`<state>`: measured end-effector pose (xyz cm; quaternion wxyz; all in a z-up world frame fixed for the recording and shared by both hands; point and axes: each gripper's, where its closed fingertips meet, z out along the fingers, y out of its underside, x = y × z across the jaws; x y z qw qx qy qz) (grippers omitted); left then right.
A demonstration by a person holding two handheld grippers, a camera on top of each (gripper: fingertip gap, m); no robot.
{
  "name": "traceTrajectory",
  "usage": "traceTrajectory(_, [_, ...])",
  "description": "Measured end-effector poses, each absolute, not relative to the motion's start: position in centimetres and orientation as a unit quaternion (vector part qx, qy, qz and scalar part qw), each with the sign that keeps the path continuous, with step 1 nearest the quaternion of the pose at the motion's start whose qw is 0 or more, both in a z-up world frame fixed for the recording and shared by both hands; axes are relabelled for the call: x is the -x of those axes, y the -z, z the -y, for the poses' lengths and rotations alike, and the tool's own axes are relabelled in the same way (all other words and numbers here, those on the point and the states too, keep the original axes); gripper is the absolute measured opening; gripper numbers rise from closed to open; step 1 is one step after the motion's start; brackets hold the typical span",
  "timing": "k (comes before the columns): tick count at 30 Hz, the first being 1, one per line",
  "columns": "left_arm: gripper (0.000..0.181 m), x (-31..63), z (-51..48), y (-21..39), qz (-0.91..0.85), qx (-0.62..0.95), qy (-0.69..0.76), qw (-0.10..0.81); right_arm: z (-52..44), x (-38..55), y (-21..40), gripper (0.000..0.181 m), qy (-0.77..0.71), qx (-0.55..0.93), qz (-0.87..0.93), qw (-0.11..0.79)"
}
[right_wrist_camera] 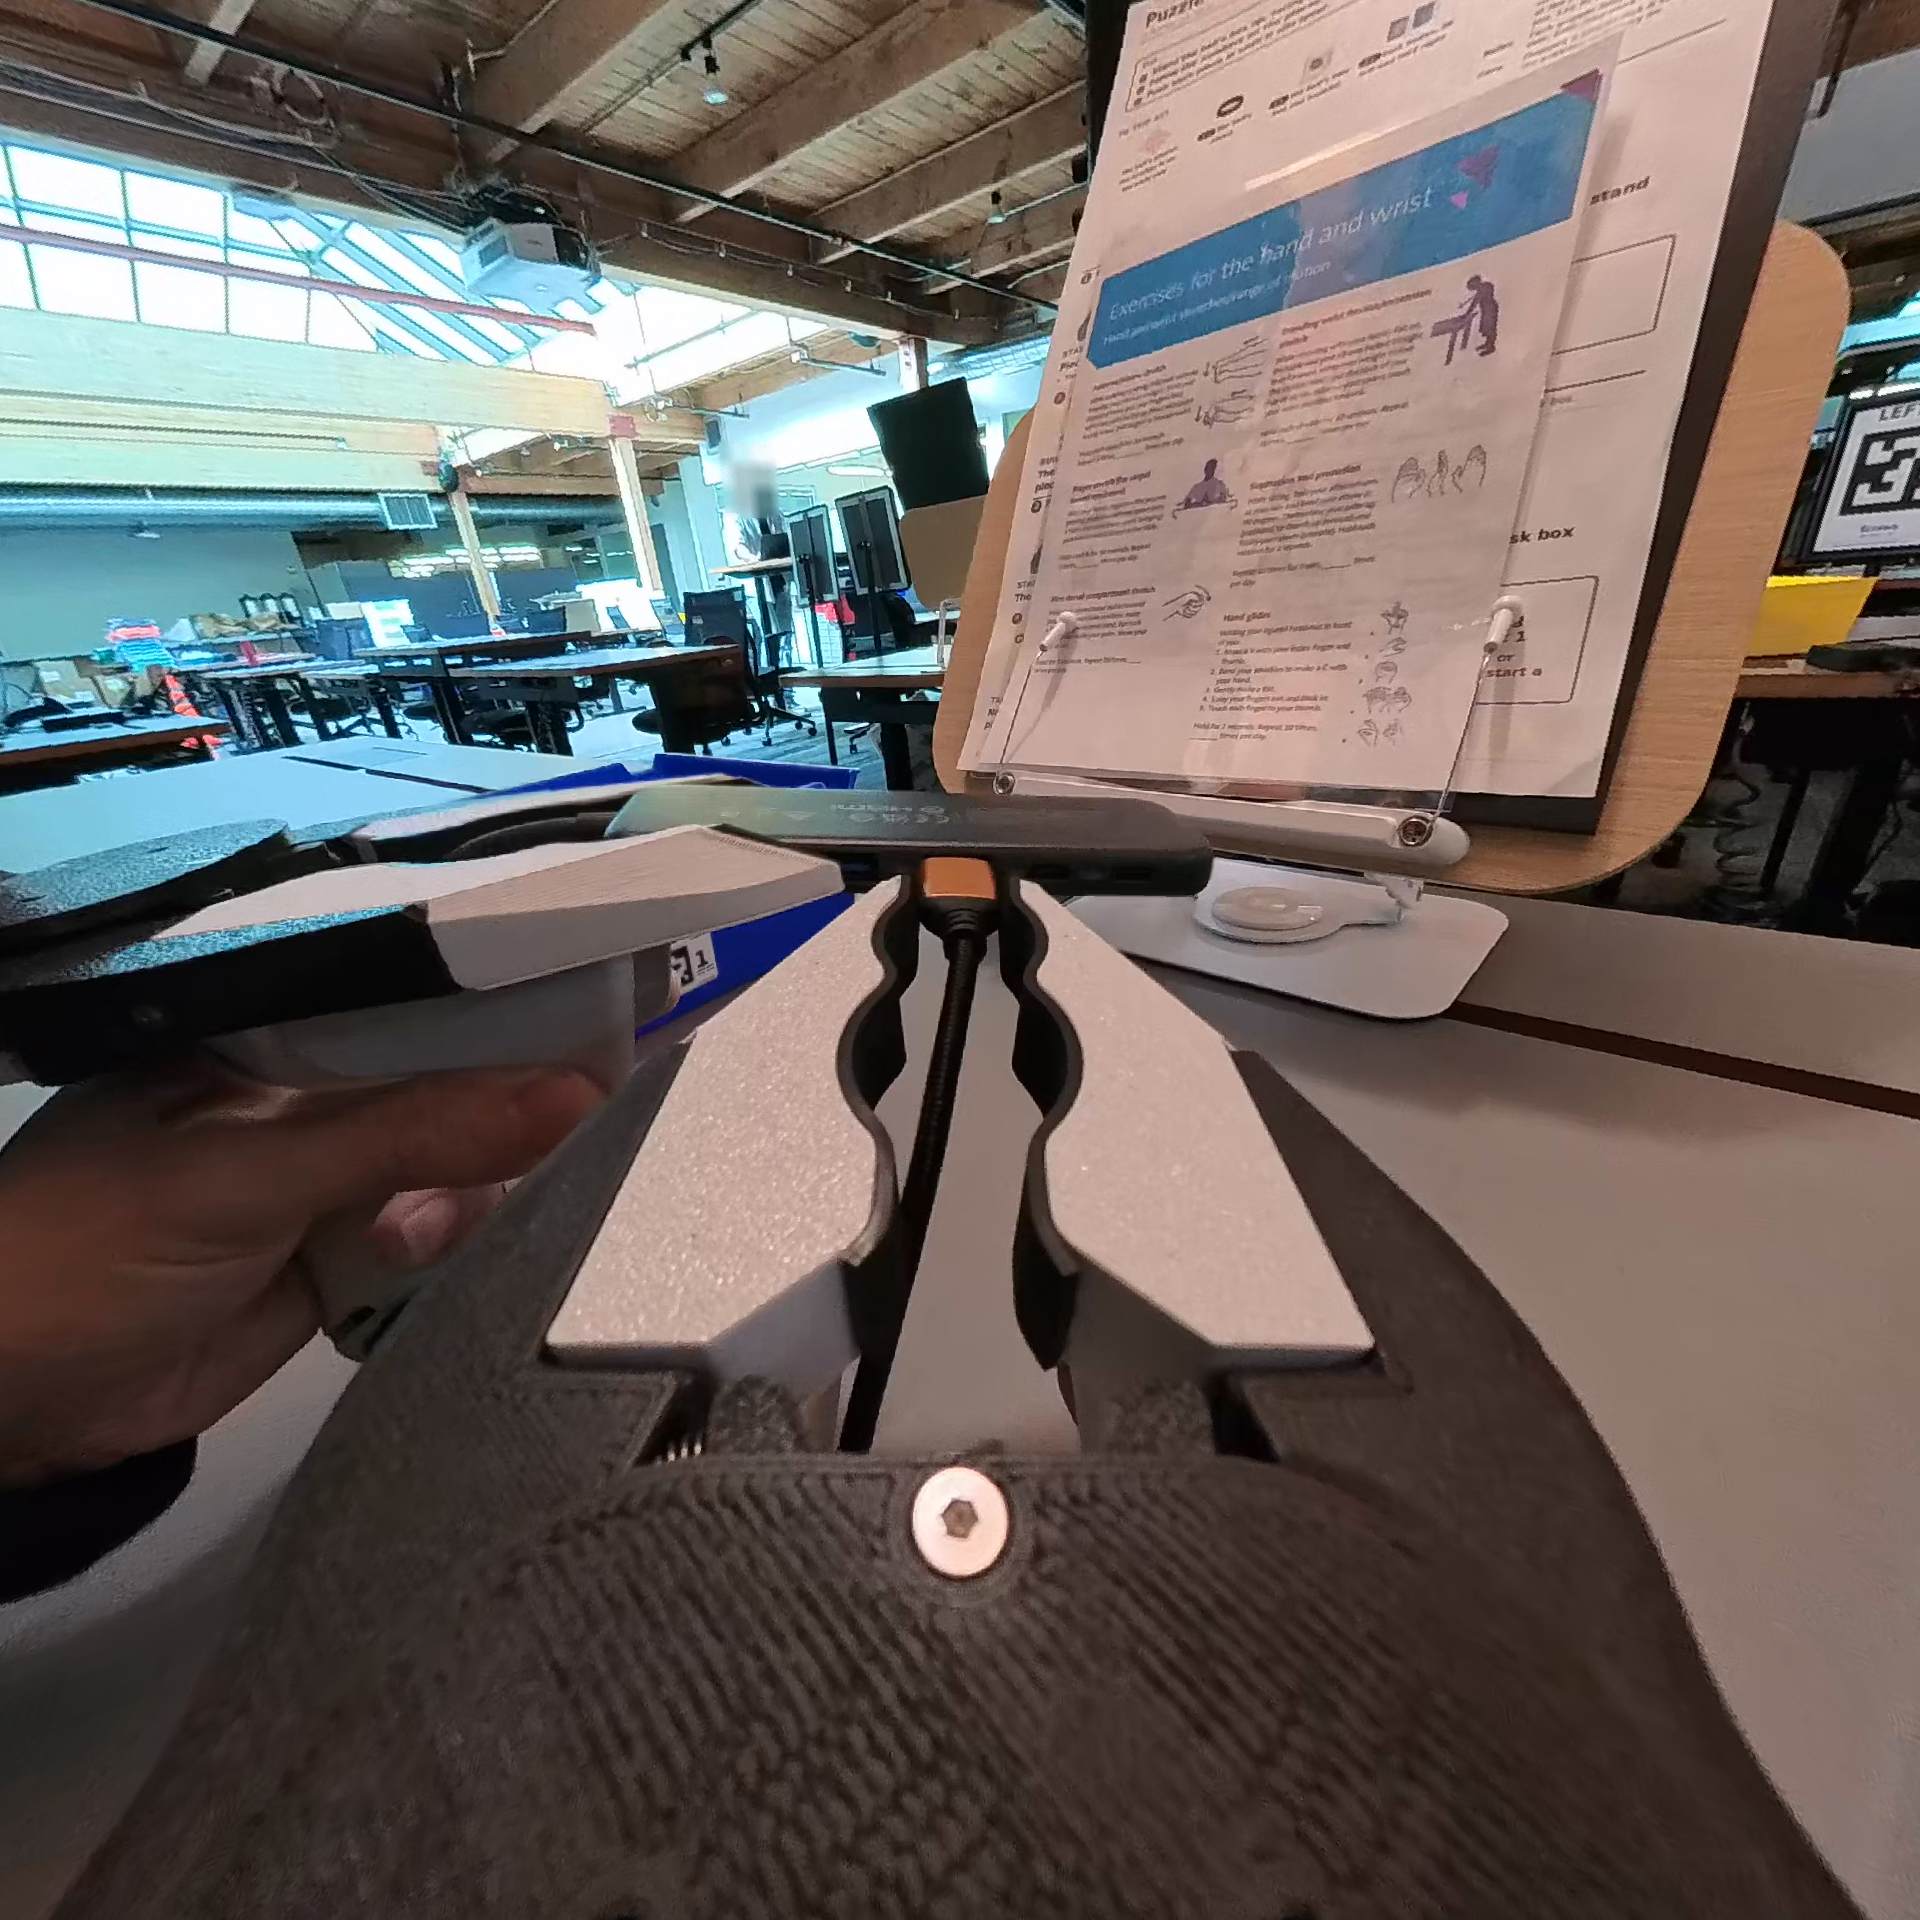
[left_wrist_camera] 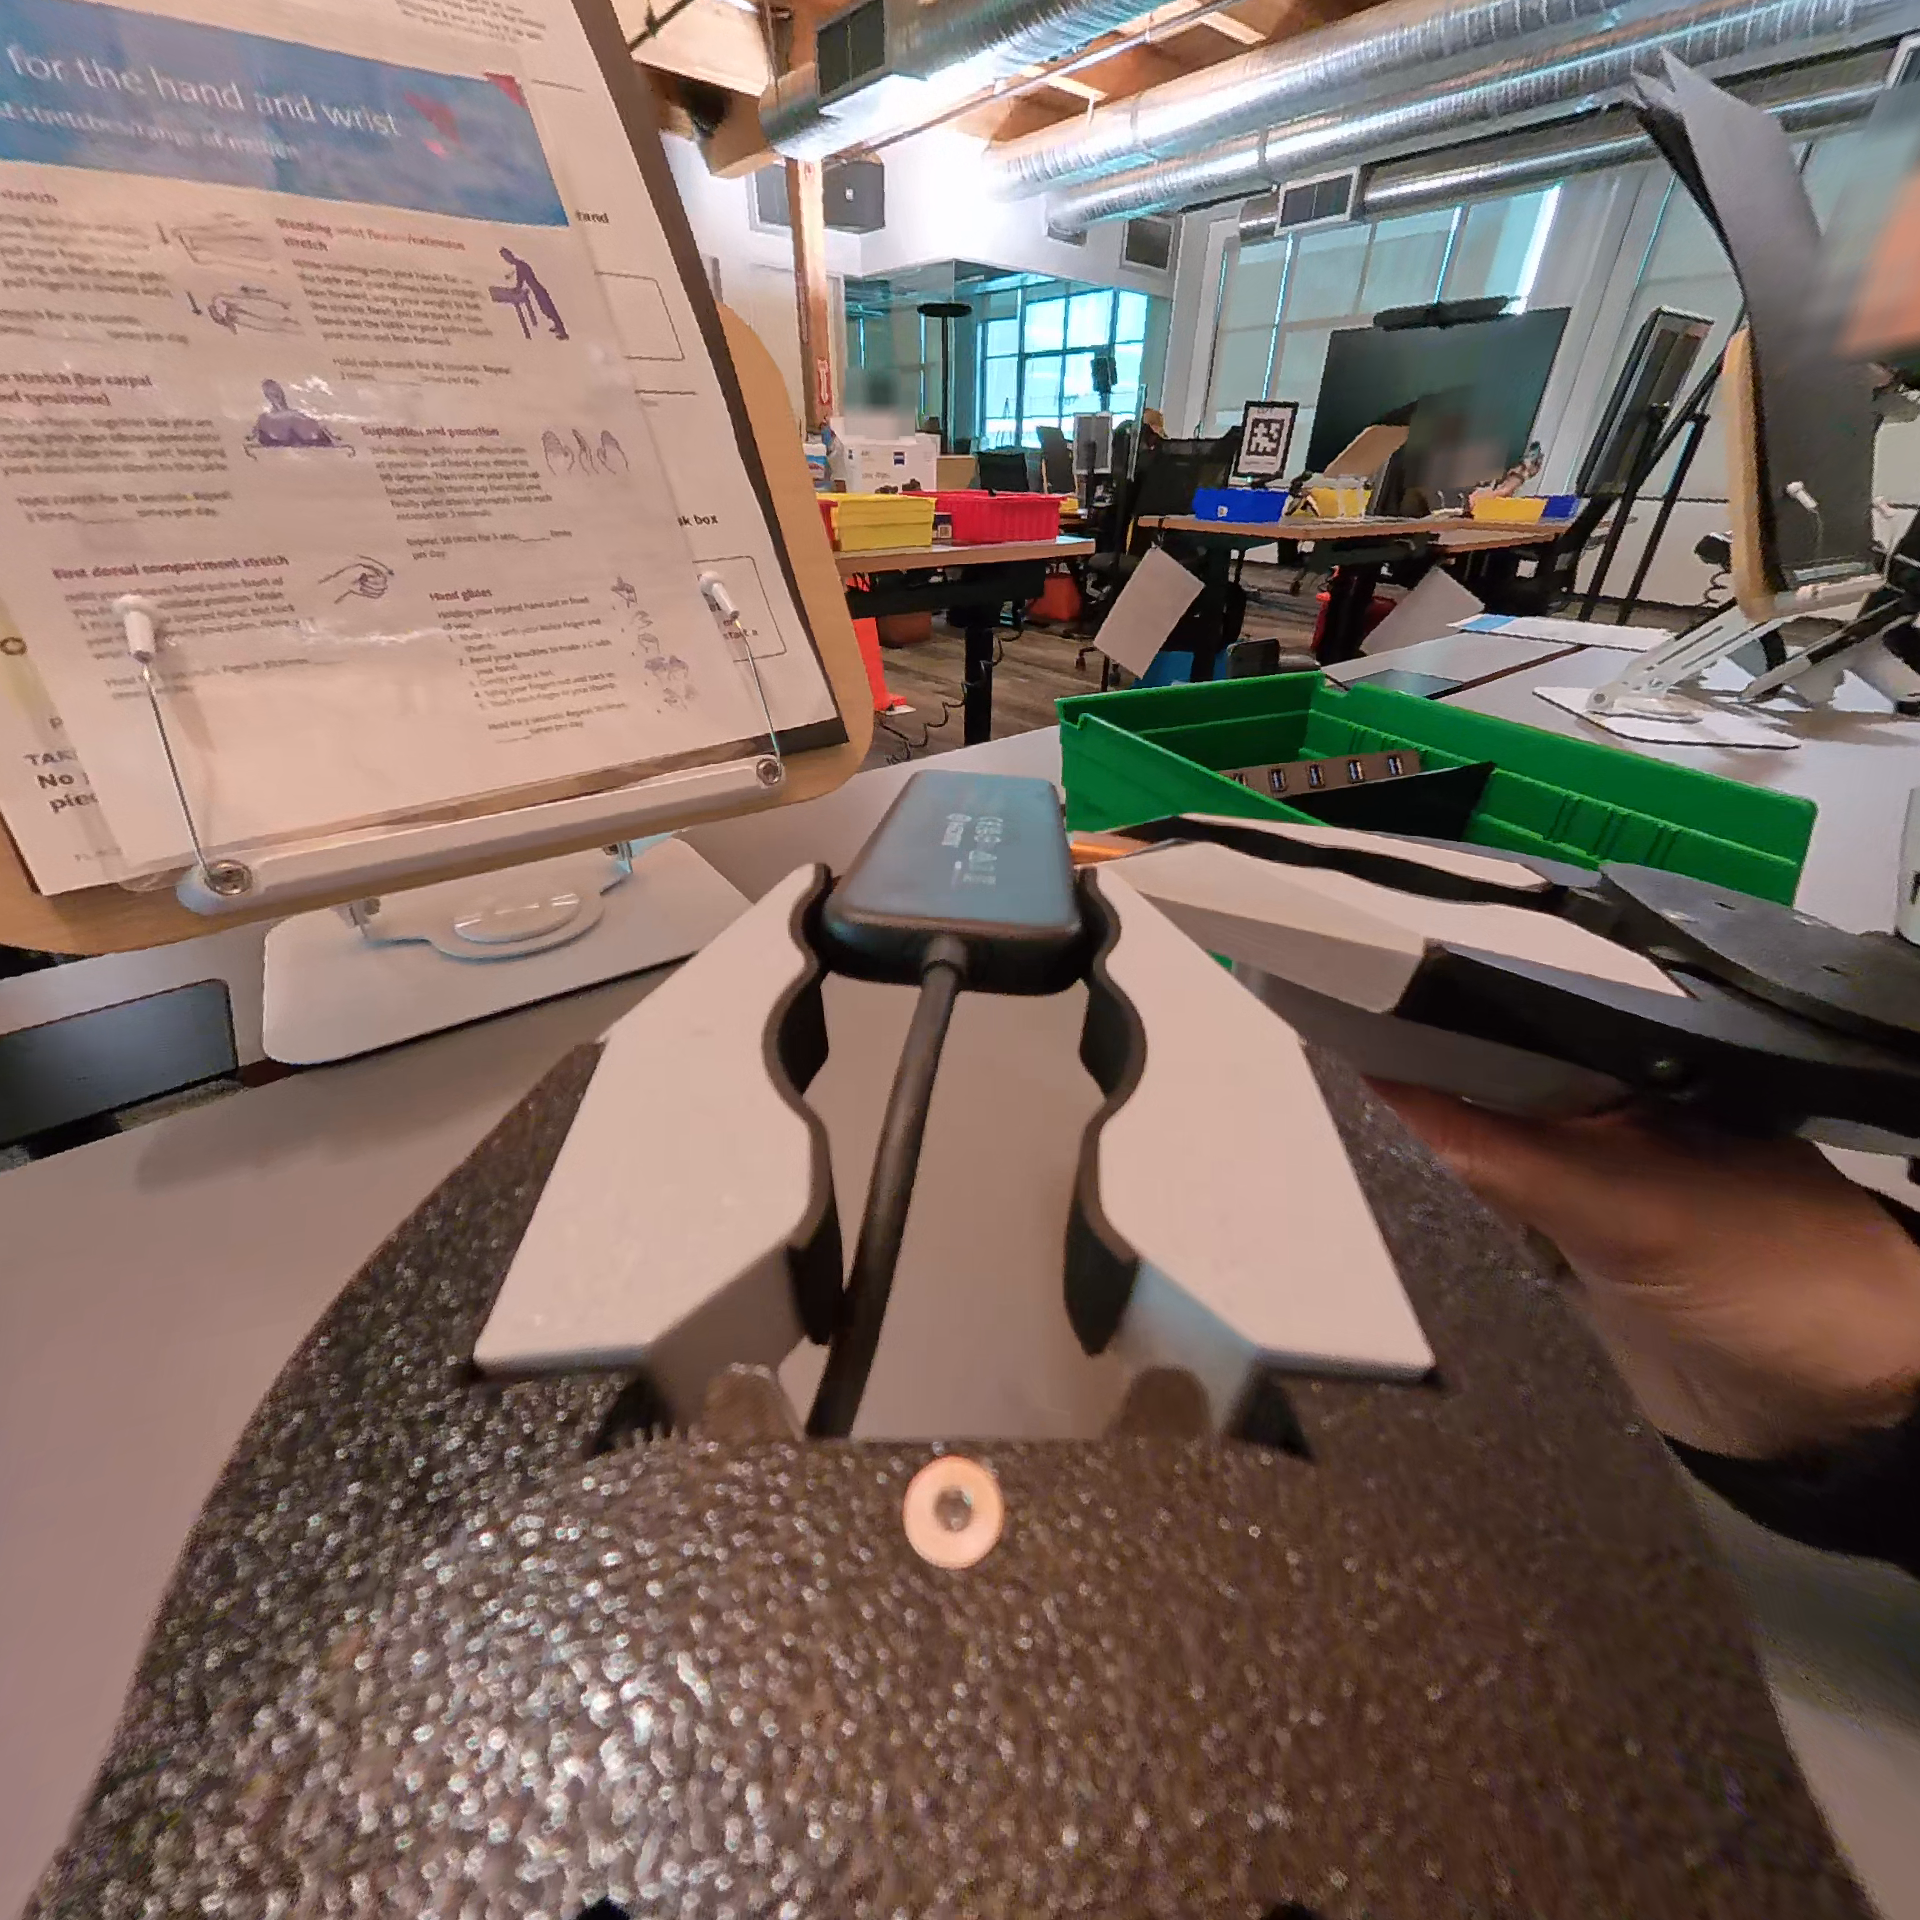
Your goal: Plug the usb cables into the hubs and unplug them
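My left gripper (left_wrist_camera: 951, 914) is shut on a dark grey USB hub (left_wrist_camera: 956, 857), held above the table with its black lead (left_wrist_camera: 894, 1174) running back between the fingers. My right gripper (right_wrist_camera: 958, 894) is shut on an orange USB plug (right_wrist_camera: 958, 878) with a black braided cable (right_wrist_camera: 930, 1122). The plug sits at a port in the side of the hub (right_wrist_camera: 914, 826). In the left wrist view the right gripper (left_wrist_camera: 1340, 914) comes in from the right against the hub's side. In the right wrist view the left gripper's fingers (right_wrist_camera: 582, 914) come in from the left.
A green bin (left_wrist_camera: 1558, 790) holding another hub stands at the right. A blue bin (right_wrist_camera: 769, 914) lies behind the left gripper. A document stand (left_wrist_camera: 416, 520) with printed sheets stands just beyond the hub, also in the right wrist view (right_wrist_camera: 1351, 468). A hand (left_wrist_camera: 1621, 1247) holds the right gripper.
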<state>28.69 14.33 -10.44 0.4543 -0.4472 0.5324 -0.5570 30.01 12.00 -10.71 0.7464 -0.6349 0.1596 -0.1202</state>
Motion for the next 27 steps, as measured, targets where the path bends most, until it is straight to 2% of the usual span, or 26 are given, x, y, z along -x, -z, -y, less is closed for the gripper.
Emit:
traceTrajectory(6, [0.045,-28.7,-14.9,10.2,-0.509,0.465,0.577,0.437,-12.4,-29.9,10.8,0.014,0.112,0.631,-0.171,0.749])
traceTrajectory(10, [0.046,-28.4,-14.9,9.4,-0.526,0.449,0.551,0.467,-12.7,-29.7,10.3,0.014,0.084,0.631,-0.175,0.751])
traceTrajectory(11, [0.046,-28.3,-15.5,9.2,-0.521,0.453,0.536,0.486,-12.6,-29.6,10.1,0.014,0.084,0.630,-0.172,0.753])
traceTrajectory(13, [0.045,-27.1,-21.9,8.1,-0.452,0.492,0.449,0.593,-10.5,-30.6,8.9,0.014,0.114,0.600,-0.189,0.769])
traceTrajectory(15, [0.045,-26.0,-22.9,6.7,-0.424,0.496,0.547,0.524,-8.5,-31.4,8.0,0.014,0.117,0.587,-0.188,0.778])
traceTrajectory(17, [0.045,-25.8,-22.5,6.8,-0.423,0.487,0.541,0.539,-8.2,-30.6,7.0,0.014,0.112,0.573,-0.154,0.797])
traceTrajectory(22, [0.045,-26.3,-22.0,7.5,-0.453,0.469,0.483,0.584,-5.9,-25.3,-1.2,0.013,0.124,0.530,-0.007,0.839])
traceTrajectory(25, [0.045,-26.4,-22.9,8.0,-0.463,0.469,0.449,0.603,-0.7,-25.5,-5.8,0.013,0.146,0.471,-0.016,0.870])
traceTrajectory(27, [0.045,-26.6,-22.9,8.4,-0.460,0.481,0.467,0.583,2.1,-27.0,-7.1,0.013,0.142,0.454,-0.052,0.878])
